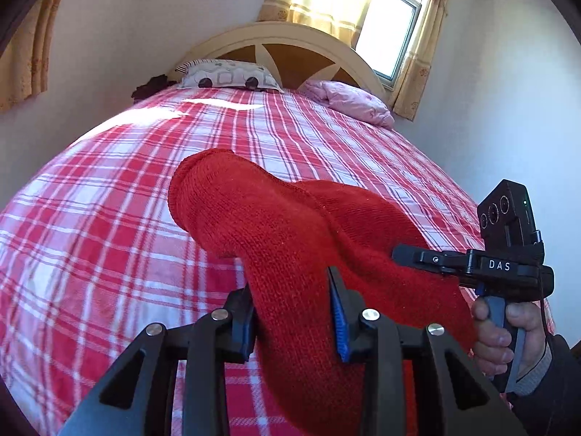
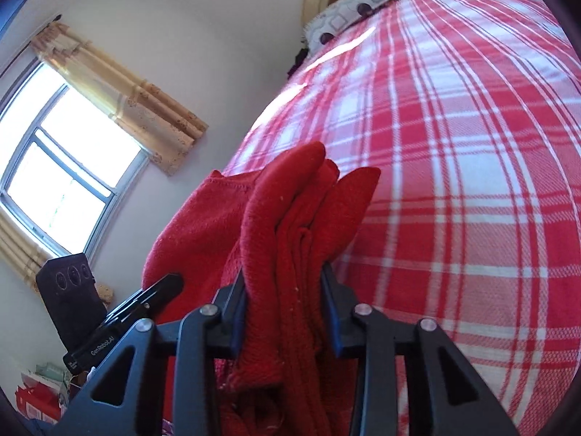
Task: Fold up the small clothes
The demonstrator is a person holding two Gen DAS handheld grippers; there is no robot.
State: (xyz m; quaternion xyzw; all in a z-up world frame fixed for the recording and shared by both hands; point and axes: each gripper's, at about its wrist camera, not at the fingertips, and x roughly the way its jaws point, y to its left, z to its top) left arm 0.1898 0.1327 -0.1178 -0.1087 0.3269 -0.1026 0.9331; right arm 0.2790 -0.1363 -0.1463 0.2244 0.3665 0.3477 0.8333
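- Folding is not finished, in my judgement: the red knitted garment [image 1: 276, 232] hangs in the air between both tongs, above the bed [image 1: 109, 218], and it is not laid down as a neat packet
- Left tongs [image 1: 294, 309] are closed on one part of the garment; the knit fills the narrow gap between the pads and a rounded end sticks out toward the far side
- Right tongs [image 2: 283, 312] are closed on a bunch of several layers of the same red cloth [image 2: 290, 225], so some layers are already together; which piece of clothing it is I cannot tell
- What is left, as I judge: to bring the two ends together, to put the cloth flat on the bed and to smooth it
- Room for moving is wide: the checked bedcover is bare from the near part until the patterned pillow [image 1: 228, 76] and the pink bundle [image 1: 348, 101] at the far headboard [image 1: 290, 43]
- Edges to watch: in the right wrist view the left side of the bed falls away toward the wall with the window [image 2: 61, 160]; the two tongs are close beside each other, so they may knock
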